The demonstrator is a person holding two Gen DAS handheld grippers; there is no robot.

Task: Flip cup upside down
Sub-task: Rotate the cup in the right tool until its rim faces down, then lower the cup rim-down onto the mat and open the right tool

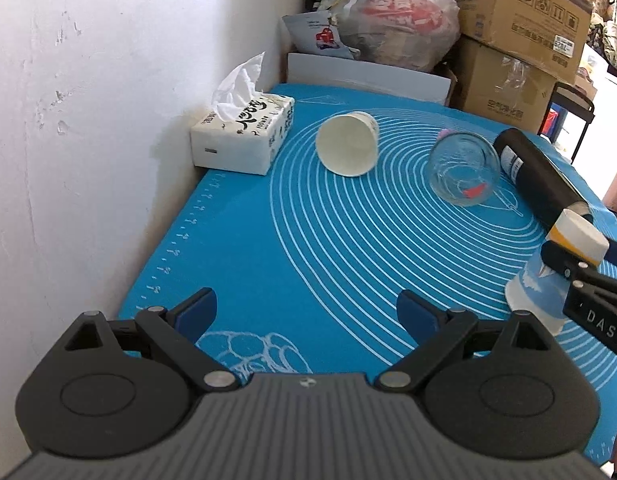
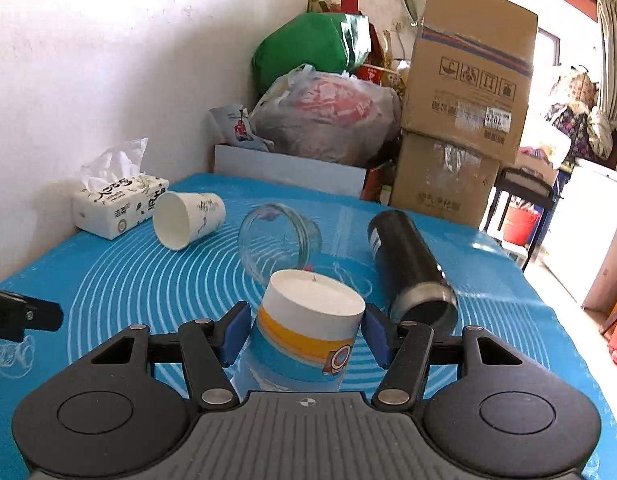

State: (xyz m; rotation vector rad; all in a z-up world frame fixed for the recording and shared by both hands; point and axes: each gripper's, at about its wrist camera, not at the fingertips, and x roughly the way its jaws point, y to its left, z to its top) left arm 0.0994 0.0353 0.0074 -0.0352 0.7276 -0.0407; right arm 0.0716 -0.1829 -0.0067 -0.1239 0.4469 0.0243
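A blue, orange and white paper cup (image 2: 304,332) stands upside down on the blue mat (image 2: 108,280), base up, between the pads of my right gripper (image 2: 306,334). The pads sit at or just off its sides; contact is unclear. The same cup shows in the left wrist view (image 1: 548,276) at the right edge, with the right gripper (image 1: 568,268) around it. My left gripper (image 1: 306,314) is open and empty, low over the mat's near left part. A white paper cup (image 1: 348,144) lies on its side, mouth toward me. A glass jar (image 1: 464,170) lies on its side.
A black cylindrical bottle (image 1: 540,174) lies at the right of the mat. A tissue box (image 1: 244,136) sits by the white wall at the back left. Cardboard boxes (image 2: 464,92), plastic bags (image 2: 328,116) and a white box (image 1: 368,76) stand behind the mat.
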